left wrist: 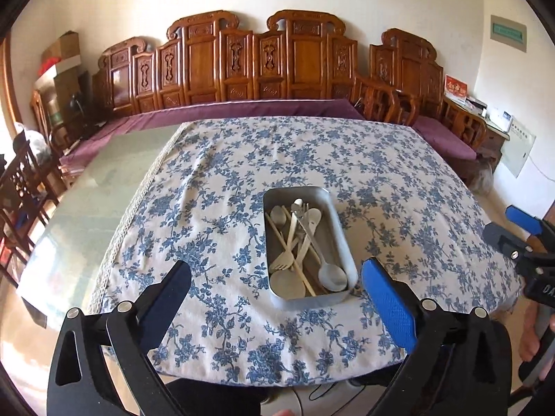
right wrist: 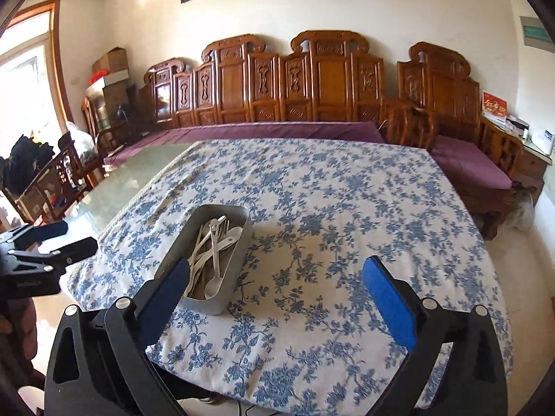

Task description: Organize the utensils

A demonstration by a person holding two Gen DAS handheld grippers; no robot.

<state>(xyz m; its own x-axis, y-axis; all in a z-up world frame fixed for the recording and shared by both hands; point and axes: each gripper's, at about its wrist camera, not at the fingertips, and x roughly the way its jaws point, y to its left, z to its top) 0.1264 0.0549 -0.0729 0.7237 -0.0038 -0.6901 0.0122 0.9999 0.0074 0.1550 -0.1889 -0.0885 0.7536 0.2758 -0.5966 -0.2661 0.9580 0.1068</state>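
A grey metal tray [left wrist: 343,242] [right wrist: 173,253] rests on the blue-flowered tablecloth [left wrist: 242,180] [right wrist: 329,208]. Inside lie several utensils: metal spoons [left wrist: 332,275] [right wrist: 212,286], a fork [left wrist: 279,261], pale spoons and wooden chopsticks [left wrist: 295,242]. My left gripper [left wrist: 275,277] hovers above the cloth's near edge, open, jaws wide, nothing between them; the tray's near end shows in the gap. My right gripper [right wrist: 276,275] is also open and empty, with the tray just beyond its left finger [right wrist: 166,291]. Each gripper shows at the other view's edge: the right gripper [left wrist: 520,232], the left gripper [right wrist: 52,239].
Bare glass tabletop [left wrist: 104,180] [right wrist: 138,176] lies left of the cloth. A carved wooden bench with purple cushions [left wrist: 242,111] [right wrist: 260,128] runs behind the table. Wooden chairs [left wrist: 20,187] stand at the left, a side cabinet [right wrist: 534,152] at the right.
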